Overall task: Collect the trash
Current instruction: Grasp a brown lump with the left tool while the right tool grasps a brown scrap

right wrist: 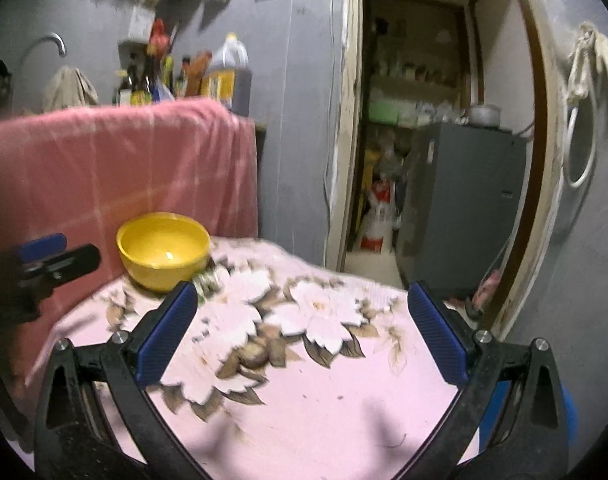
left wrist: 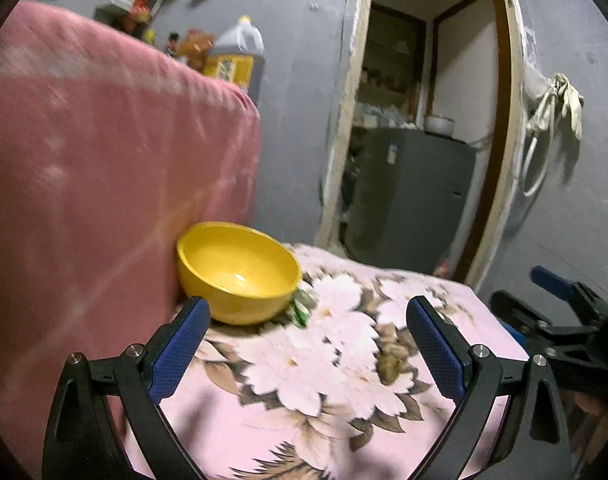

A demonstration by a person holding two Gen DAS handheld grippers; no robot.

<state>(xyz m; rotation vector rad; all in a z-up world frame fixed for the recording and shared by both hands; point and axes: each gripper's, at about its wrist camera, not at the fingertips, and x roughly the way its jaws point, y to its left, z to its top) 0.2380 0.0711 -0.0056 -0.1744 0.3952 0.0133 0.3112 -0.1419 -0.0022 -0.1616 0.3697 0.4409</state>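
A yellow bowl [left wrist: 238, 272] stands empty on a pink floral cloth [left wrist: 332, 360], close against a pink draped cloth. A small green and white wrapper [left wrist: 302, 308] lies tucked at the bowl's right foot, partly hidden by it. My left gripper [left wrist: 308, 320] hovers open just in front of the bowl, nothing between its blue pads. In the right wrist view the bowl [right wrist: 163, 250] and the wrapper [right wrist: 206, 280] sit ahead to the left. My right gripper [right wrist: 302, 304] is open over the cloth [right wrist: 304, 380], holding nothing. The left gripper [right wrist: 44, 260] shows at that view's left edge.
The pink draped cloth [left wrist: 104, 180] rises like a wall at the left. Behind it stand an oil jug [left wrist: 234, 56] and bottles. An open doorway [left wrist: 416, 128] with a grey cabinet [left wrist: 412, 196] lies beyond the table's far edge. The right gripper [left wrist: 560, 312] sits off the table's right side.
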